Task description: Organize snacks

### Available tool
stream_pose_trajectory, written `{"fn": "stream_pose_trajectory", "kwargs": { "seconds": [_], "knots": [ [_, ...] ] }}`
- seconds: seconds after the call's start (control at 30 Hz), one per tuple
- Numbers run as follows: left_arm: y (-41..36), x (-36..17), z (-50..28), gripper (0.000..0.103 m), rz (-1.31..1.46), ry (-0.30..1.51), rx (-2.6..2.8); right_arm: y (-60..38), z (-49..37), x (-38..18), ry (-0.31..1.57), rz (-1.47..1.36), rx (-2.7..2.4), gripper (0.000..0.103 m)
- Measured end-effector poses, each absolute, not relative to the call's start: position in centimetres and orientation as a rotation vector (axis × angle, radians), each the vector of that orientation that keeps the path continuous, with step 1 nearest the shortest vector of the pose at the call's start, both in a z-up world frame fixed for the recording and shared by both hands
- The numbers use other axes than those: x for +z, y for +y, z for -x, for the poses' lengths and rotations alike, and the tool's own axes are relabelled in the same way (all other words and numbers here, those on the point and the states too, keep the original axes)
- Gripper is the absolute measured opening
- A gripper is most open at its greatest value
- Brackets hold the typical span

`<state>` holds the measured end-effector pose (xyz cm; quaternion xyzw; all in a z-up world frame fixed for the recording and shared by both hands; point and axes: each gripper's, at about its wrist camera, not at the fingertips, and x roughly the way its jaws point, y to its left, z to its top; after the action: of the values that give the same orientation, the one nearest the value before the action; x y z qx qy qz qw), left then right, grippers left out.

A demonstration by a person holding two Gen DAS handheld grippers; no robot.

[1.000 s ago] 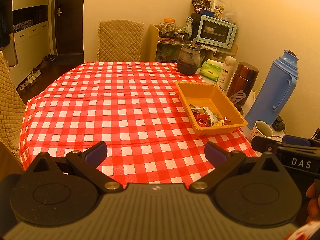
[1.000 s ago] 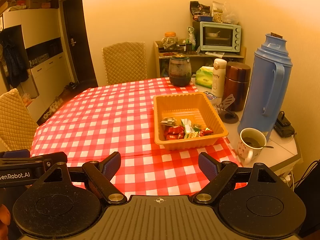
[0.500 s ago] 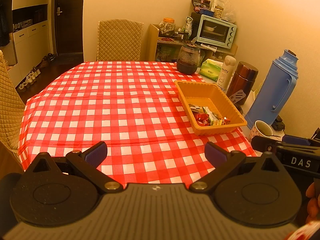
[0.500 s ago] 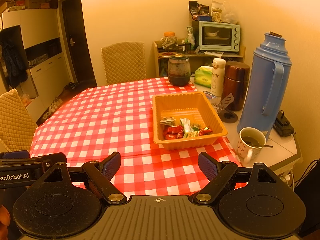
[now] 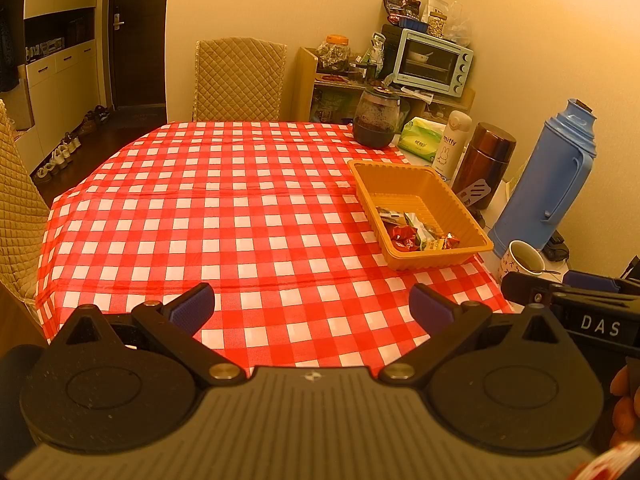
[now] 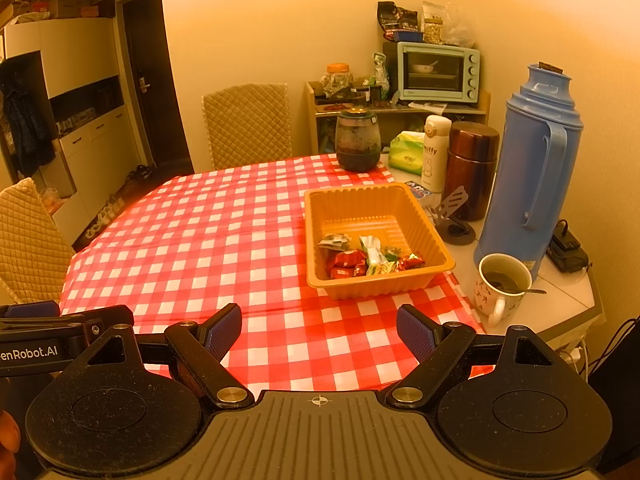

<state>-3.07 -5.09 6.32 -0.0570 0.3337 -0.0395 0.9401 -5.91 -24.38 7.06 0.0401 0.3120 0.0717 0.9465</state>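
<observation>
Both grippers, left gripper (image 5: pixel 311 307) and right gripper (image 6: pixel 319 327), wide and empty, red checked tablecloth (image 5: pixel 224 216), warm-lit dining room

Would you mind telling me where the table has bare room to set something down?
The checked cloth is bare left of the orange tray and between the tray and both grippers. The tray's far half is free too. It is crowded on the right: jar, flasks, thermos, mug.

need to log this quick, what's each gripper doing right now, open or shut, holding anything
Left gripper: open, holding nothing, above the checked tablecloth.
Right gripper: open, holding nothing, short of the orange tray.
</observation>
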Motion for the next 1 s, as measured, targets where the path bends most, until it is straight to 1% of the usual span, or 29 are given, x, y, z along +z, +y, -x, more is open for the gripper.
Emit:
{"fn": "stream_pose_trajectory", "kwargs": {
  "seconds": [1.0],
  "knots": [
    [-5.28, 6.22, 3.19, 0.103, 0.118, 0.685, -0.081, -24.49, 5.99, 6.76, 0.637, -0.085, 0.143, 0.084]
  ]
}}
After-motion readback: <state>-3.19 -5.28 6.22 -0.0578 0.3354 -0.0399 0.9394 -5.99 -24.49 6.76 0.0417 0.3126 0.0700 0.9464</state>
